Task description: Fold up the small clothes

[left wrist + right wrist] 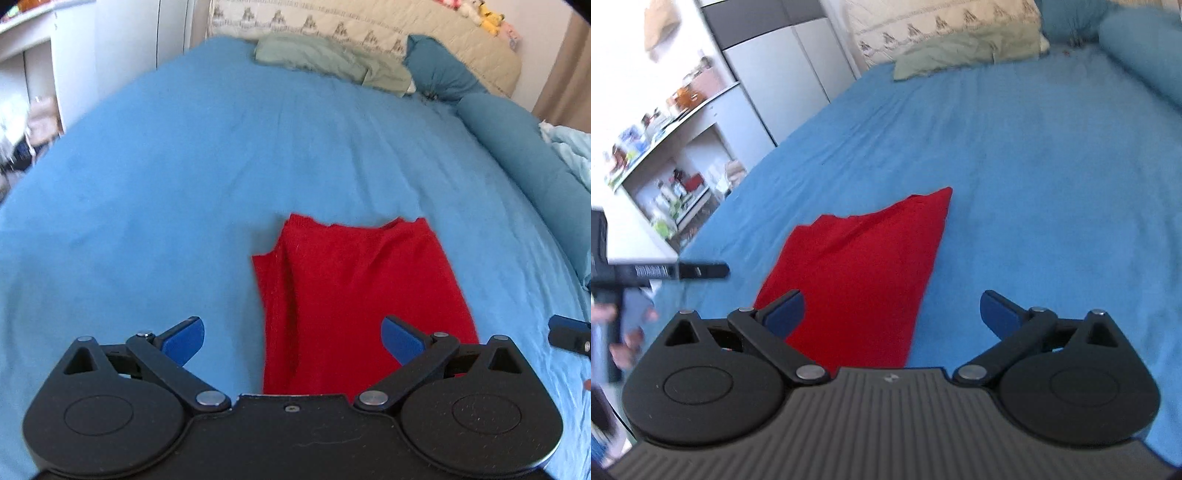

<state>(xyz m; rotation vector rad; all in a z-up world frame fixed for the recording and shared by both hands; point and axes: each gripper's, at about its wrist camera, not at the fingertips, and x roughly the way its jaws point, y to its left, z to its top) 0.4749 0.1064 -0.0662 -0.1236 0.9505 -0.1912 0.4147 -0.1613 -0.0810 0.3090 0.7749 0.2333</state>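
Splayed left gripper [291, 341] over red garment [354, 295]

One red garment [354, 295], two grippers, left gripper [291, 341], right gripper [892, 314], two blue pillows [443, 70]

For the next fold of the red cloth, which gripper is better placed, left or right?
Probably the left gripper: it is open with the red cloth between its fingers. The right gripper, also open, has the cloth off to its left side.
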